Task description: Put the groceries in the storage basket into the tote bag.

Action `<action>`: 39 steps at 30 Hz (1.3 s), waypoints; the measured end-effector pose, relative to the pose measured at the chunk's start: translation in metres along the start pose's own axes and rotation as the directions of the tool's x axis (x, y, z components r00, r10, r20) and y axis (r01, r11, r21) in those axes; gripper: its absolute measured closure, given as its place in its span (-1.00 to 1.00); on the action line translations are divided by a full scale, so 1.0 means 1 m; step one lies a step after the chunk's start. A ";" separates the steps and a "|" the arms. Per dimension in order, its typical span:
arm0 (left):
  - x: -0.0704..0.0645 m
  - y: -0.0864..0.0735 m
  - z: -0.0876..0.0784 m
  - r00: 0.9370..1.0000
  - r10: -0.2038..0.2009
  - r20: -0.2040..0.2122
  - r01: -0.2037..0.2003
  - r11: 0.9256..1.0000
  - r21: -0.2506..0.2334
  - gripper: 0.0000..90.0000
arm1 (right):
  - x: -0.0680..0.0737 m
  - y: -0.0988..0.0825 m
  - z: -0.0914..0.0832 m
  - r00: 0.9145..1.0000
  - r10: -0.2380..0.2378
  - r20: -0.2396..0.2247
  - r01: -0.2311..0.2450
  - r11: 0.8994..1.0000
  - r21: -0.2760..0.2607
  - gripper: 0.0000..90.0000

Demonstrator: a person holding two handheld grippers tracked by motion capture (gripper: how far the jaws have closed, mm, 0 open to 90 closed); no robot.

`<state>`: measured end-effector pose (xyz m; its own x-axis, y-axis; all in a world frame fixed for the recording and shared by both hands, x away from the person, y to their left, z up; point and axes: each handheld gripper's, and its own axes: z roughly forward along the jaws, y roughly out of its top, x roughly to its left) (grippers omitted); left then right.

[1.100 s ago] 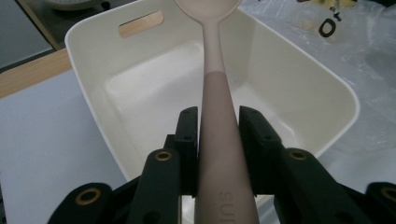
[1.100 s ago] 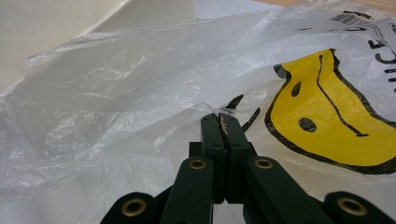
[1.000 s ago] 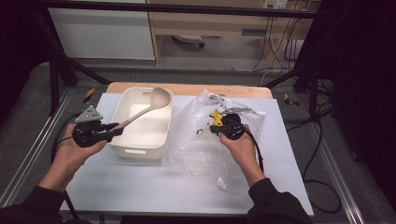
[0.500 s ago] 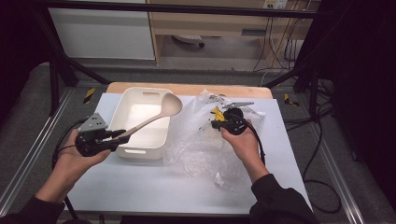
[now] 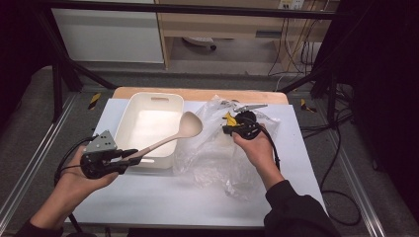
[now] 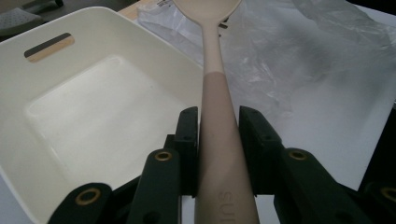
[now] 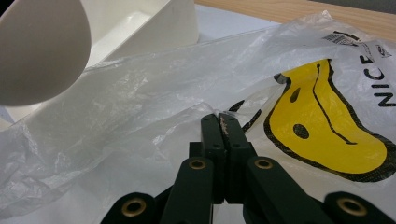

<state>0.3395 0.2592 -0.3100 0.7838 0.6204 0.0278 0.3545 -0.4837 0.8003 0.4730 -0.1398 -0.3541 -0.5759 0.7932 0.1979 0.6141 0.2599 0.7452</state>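
Smooth beige ladle (image 5: 170,137), crinkled clear bag (image 5: 217,158)

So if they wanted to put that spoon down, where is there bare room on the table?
The front strip of the table, between the tub and the near edge, is bare. So is the tub's floor. The right half is crowded: the crumpled plastic bag spreads there, pinched by the right gripper. The left gripper holds the spoon.

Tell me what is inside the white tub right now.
The white tub looks empty: its bare floor shows in the high view and the left gripper view. The ladle, held by the left gripper, crosses its near right corner and hides a strip of rim.
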 end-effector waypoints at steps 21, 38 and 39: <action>-0.021 -0.002 -0.006 0.998 0.043 0.044 -0.044 0.999 0.019 0.54 | -0.002 0.001 0.002 1.000 -0.010 0.009 0.010 1.000 0.018 1.00; -0.029 -0.004 0.000 0.997 0.047 0.068 -0.050 0.998 0.039 0.54 | -0.001 0.001 0.004 1.000 -0.014 0.013 0.014 1.000 0.023 1.00; -0.030 -0.004 0.001 0.997 0.046 0.069 -0.049 0.998 0.043 0.54 | -0.001 0.001 0.004 1.000 -0.015 0.015 0.014 1.000 0.024 1.00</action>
<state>0.3152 0.2416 -0.3149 0.8324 0.5536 0.0231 0.3375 -0.5396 0.7714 0.4763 -0.1383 -0.3560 -0.5767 0.7974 0.1775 0.6188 0.2845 0.7322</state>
